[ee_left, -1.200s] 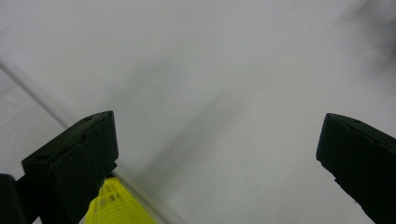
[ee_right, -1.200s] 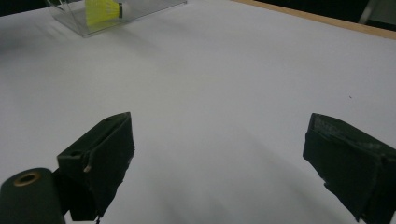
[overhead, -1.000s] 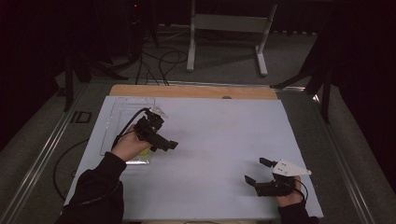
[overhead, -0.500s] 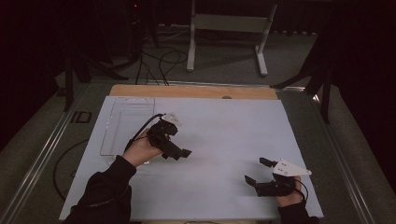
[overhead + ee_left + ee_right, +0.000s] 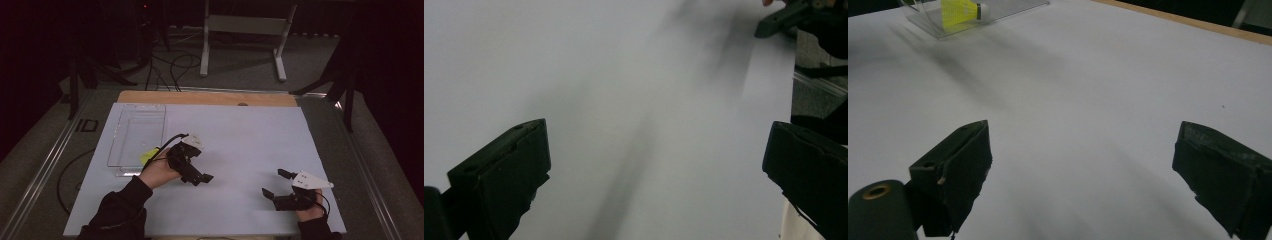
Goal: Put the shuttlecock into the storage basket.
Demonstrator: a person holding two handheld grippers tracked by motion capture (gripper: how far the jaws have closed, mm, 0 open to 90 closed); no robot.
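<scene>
shuttlecock [image 5: 961, 11] in clear tray [image 5: 136, 135]: v. light, fragile skirt; grip cork end. left gripper [image 5: 200, 178] & right gripper [image 5: 274, 186] jaws spread, empty, shuttlecock well beyond fingertips.

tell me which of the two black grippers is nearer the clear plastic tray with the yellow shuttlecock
The left gripper, open, just right of the clear plastic tray holding the yellow shuttlecock. The right gripper, also open, sits far off near the table's front right.

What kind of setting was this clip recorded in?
Probably a lab or studio recording bench: a white-covered table in a dark room, cables on the floor, a metal stand behind, and a clear tray holding a yellow shuttlecock.
</scene>
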